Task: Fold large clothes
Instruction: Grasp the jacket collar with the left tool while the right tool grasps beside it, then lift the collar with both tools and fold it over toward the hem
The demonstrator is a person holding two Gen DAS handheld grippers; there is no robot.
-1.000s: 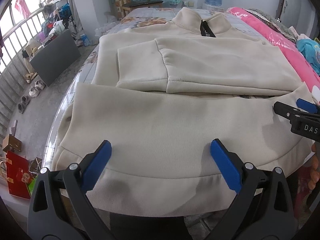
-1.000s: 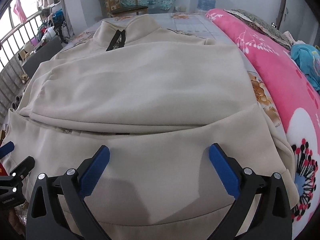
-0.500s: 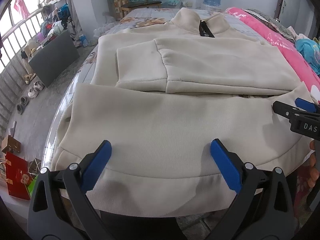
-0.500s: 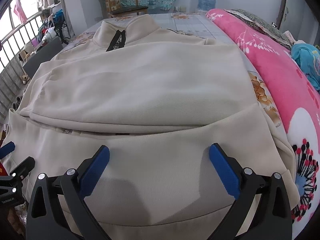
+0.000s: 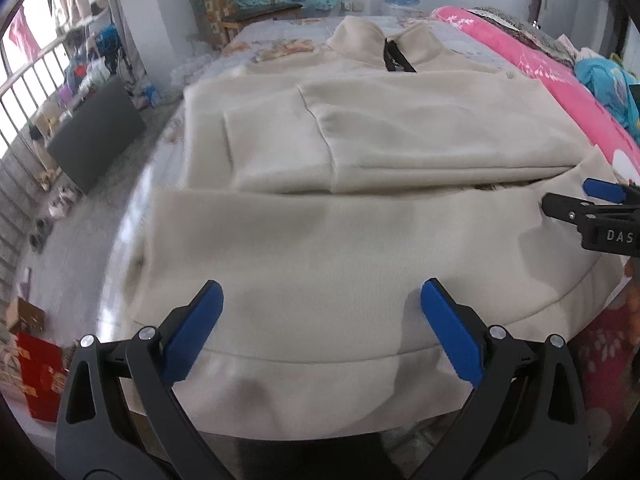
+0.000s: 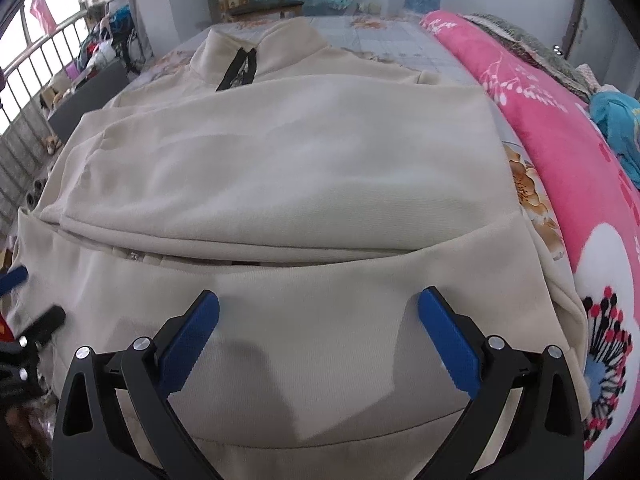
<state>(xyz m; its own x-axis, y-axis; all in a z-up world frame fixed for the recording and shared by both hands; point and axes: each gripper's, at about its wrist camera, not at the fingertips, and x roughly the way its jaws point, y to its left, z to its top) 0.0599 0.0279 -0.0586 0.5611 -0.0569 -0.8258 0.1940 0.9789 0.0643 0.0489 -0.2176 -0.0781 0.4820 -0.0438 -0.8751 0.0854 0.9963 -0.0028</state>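
Cream fleece zip-collar sweatshirt (image 5: 360, 240) lies flat on the bed, sleeves folded across the chest, hem at the near edge. Left gripper (image 5: 320, 324) hovers over the near-left hem, jaws spread wide, holding nothing. Right gripper (image 6: 318, 328) likewise released over the near-right hem. Only the left view shows the grey floor (image 5: 96, 208) and red bag (image 5: 40, 376); the right view shows more of the pink floral blanket (image 6: 580, 168).

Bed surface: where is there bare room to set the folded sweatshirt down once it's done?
Bare sheet shows beyond the sweatshirt collar, toward the chair. A thin strip runs between the sweatshirt's right edge and the pink blanket. The near half is fully covered, with the open left gripper and open right gripper over the hem.
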